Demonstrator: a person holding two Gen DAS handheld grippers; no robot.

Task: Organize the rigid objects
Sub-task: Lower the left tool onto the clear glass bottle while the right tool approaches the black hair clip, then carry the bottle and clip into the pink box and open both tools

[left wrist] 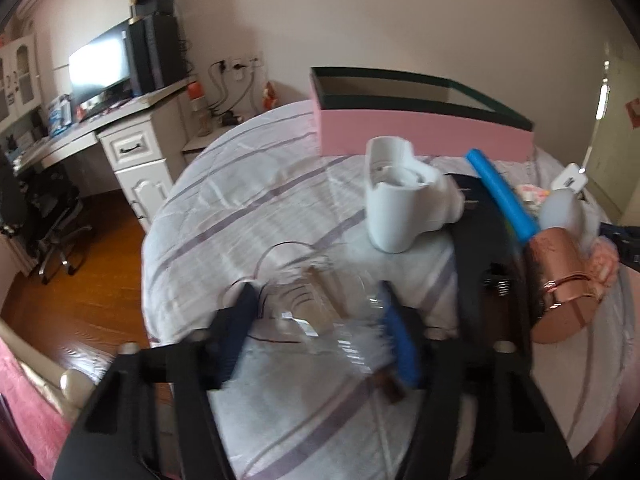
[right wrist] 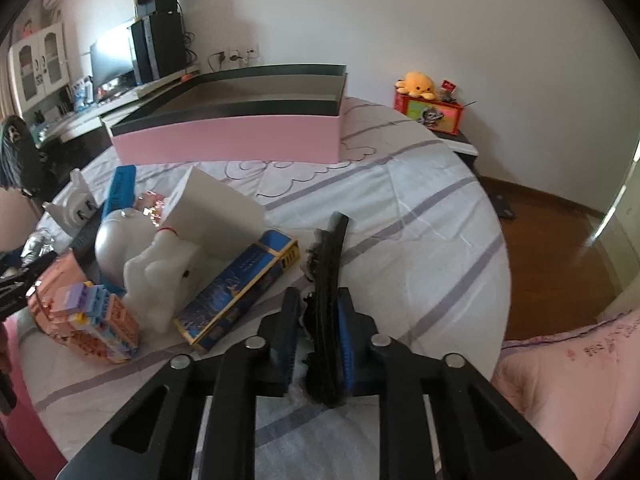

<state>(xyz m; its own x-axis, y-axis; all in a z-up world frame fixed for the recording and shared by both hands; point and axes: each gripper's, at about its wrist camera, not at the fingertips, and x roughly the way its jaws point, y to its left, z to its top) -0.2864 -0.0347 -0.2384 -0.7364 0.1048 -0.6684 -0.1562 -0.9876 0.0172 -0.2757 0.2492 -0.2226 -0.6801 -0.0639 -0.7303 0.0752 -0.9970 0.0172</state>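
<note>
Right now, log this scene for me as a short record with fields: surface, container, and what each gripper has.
surface: striped bedspread
container: pink box, open, looks empty
left gripper: fingers around a clear plastic item; contact unclear
right gripper: shut on a black comb-like item
loose pile: blue box, white plush, block model

The right gripper (right wrist: pixel 318 320) has its jaws clamped on a flat black bristly brush-like strip (right wrist: pixel 328 280) above the striped white bedspread (right wrist: pixel 420 220), with a blue printed cardboard box (right wrist: pixel 240 288), a white plush toy (right wrist: pixel 160 276) and an open pink rectangular box (right wrist: pixel 228 140) beyond.
</note>
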